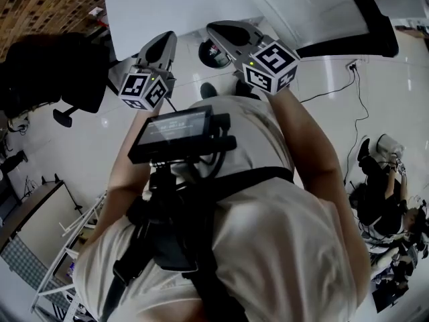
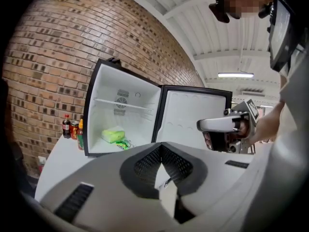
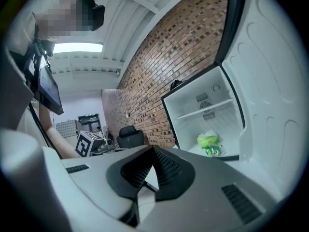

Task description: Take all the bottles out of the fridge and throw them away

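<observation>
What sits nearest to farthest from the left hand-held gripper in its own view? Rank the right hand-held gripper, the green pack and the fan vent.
1. Right hand-held gripper: alongside at the right, in front of the open door.
2. Green pack: on the floor of the fridge, left of centre.
3. Fan vent: on the fridge's back wall, above the pack.

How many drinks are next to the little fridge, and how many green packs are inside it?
Drinks beside the fridge: 3
Green packs inside: 2
Total: 5
</observation>
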A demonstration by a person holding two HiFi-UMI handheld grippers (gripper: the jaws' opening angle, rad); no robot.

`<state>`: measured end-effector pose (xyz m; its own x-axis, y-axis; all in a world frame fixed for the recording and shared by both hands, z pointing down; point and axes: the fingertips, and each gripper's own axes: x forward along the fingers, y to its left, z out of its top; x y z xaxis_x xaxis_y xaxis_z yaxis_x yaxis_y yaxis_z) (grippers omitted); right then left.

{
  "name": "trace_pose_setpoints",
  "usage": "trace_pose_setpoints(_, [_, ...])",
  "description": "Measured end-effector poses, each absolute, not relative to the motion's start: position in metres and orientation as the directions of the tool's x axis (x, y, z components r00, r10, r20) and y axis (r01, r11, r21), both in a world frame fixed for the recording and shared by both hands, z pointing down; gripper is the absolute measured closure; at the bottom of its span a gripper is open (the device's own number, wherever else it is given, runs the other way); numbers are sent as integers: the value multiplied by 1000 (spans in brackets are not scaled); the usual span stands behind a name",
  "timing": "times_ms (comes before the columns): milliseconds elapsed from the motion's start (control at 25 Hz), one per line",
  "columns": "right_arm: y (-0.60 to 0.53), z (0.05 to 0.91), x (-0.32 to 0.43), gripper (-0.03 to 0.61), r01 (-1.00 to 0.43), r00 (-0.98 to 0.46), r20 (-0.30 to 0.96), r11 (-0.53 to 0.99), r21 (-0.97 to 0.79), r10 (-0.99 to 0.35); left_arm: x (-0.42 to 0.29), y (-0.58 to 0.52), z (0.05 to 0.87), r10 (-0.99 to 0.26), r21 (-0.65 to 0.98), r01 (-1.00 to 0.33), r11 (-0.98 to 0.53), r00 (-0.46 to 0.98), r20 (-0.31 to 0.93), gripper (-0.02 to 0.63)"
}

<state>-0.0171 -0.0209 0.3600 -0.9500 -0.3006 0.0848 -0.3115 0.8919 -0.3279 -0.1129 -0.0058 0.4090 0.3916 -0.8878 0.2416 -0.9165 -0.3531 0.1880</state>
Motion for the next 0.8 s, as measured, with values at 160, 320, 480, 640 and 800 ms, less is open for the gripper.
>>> trace_pose_setpoints(160, [-19,340,-27,578,-292,-956,61,920,-262,-286,-125,-3,383,-907,165,-925,-344,372,196,614])
trace_pose_setpoints(320, [-25,325,-35,578,-286,-958,50,929,-233,-282,-131,-8,359,-915,144,-927,-347,368,163,614])
trace_pose_setpoints(480, [-26,327,-36,578,-294,-956,54,926,-235,-290,-131,-10,363,-910,137,-924,-356,376,176,614])
trace_pose_setpoints(640, [-23,333,-34,578,-303,-953,63,923,-237,-296,-128,-7,373,-904,141,-923,-357,380,195,614])
trace_pose_setpoints(800, [-23,336,-35,578,-318,-948,72,916,-243,-310,-127,-6,375,-900,151,-919,-364,389,196,614])
